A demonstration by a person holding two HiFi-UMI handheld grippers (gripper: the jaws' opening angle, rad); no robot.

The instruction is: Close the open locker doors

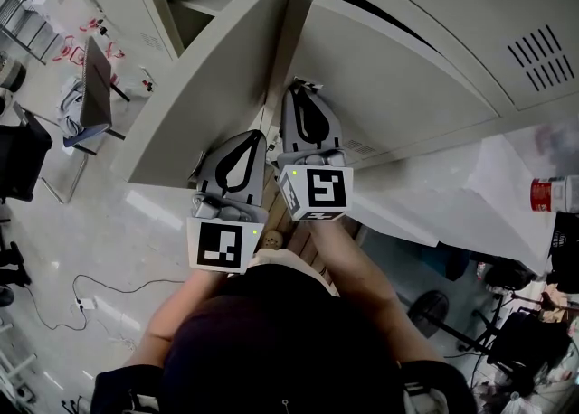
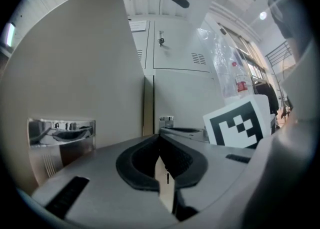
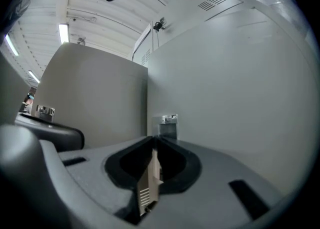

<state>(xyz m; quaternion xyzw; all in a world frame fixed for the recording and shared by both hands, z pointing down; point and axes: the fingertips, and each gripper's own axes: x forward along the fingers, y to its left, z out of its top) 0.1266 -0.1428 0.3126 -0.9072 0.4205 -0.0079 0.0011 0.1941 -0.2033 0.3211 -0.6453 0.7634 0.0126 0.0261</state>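
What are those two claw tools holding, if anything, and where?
Nothing: the left gripper and right gripper have jaws together, empty, by the open beige metal locker door.

A shiny pale floor (image 1: 127, 222) lies below, with a thin black cable (image 1: 136, 292) curling across it. A black chair (image 1: 20, 161) stands at the left edge. A white plastic sheet (image 1: 479, 191) hangs at the right. Long bright lamps (image 3: 63, 33) glow on the white ribbed ceiling (image 3: 105, 15).

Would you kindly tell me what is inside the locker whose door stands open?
Only a shelf shows in the open locker's dark interior. The swung-out door covers everything lower down, so any contents there cannot be seen.
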